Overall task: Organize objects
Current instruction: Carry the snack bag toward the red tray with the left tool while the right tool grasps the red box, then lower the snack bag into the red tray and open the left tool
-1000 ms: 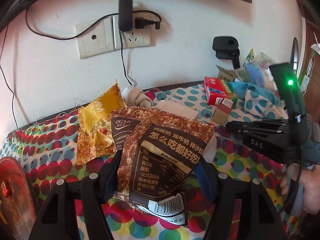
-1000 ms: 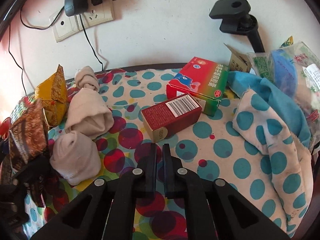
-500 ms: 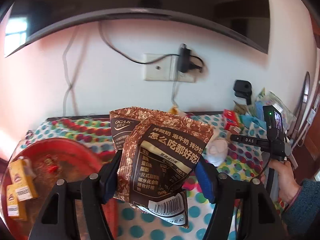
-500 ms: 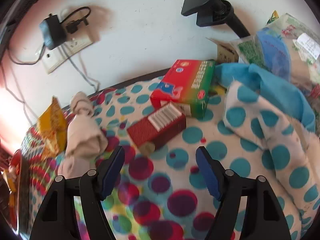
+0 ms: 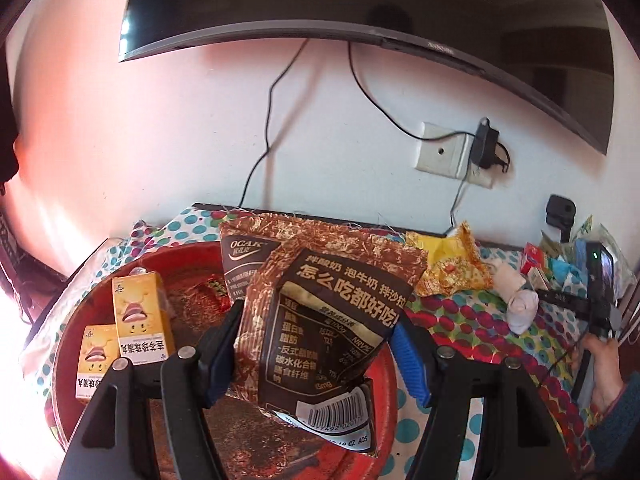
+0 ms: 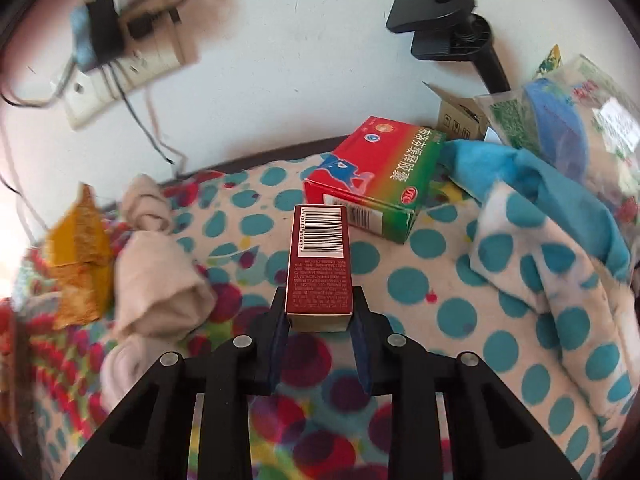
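Your left tongs point(image 5: 316, 344) grip one brown snack bag point(image 5: 320, 316) at frame centre above the red tray point(image 5: 384, 408) holding two yellow cartons point(image 5: 140, 312). Your right tongs point(image 6: 318, 320) clench one dark-red box point(image 6: 320, 264), lower centre.

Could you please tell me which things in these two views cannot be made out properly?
- Left wrist view: the red tray has its near part hidden behind the brown snack bag held in the left claw.
- Left wrist view: the small print on the two yellow cartons is too small to read.
- Right wrist view: the yellow packet and wall socket are motion-blurred.
- Right wrist view: whether the dark red box in the right claw is lifted off the cloth cannot be told.
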